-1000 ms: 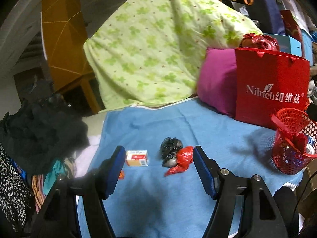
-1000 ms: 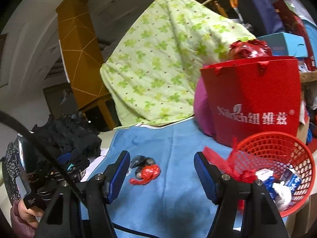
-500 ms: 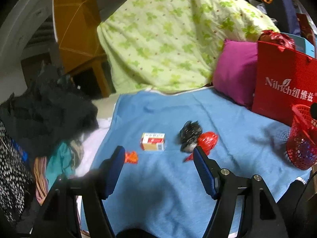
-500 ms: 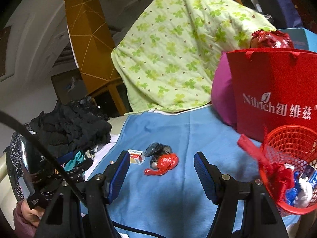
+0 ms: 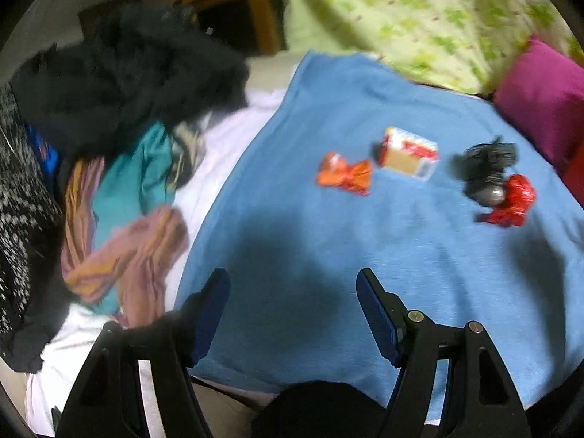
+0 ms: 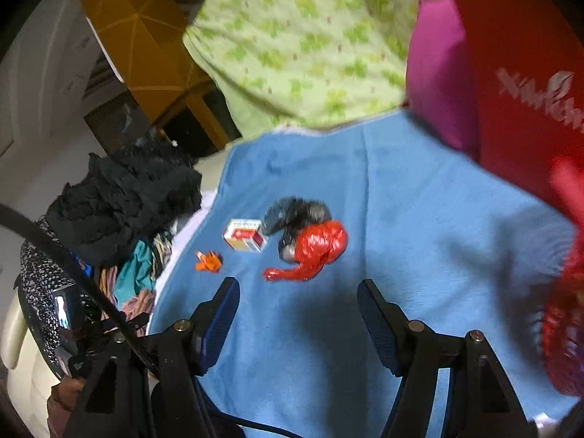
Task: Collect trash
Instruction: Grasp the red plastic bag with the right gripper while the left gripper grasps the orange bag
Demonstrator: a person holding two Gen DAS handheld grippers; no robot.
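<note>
Trash lies on a blue blanket (image 5: 328,248): an orange wrapper (image 5: 345,174), a small red and white box (image 5: 408,156), a crumpled black bag (image 5: 487,168) and a red plastic bag (image 5: 511,202). My left gripper (image 5: 292,292) hangs open and empty over the blanket, nearer than the wrapper. In the right wrist view the same orange wrapper (image 6: 208,261), box (image 6: 244,234), black bag (image 6: 297,217) and red bag (image 6: 314,250) lie just beyond my open, empty right gripper (image 6: 297,303). A red mesh basket (image 6: 565,328) with trash stands at the right edge.
A pile of dark and coloured clothes (image 5: 120,138) lies left of the blanket. Behind it are a green flowered quilt (image 6: 303,40), a magenta pillow (image 6: 438,73) and a red paper bag (image 6: 525,84). A person's hand (image 6: 65,394) shows at the lower left.
Both grippers dropped and tilted down toward the blanket. The left view swung left, so the trash now sits upper right and the basket left its frame. The trash looms larger in the right view.
</note>
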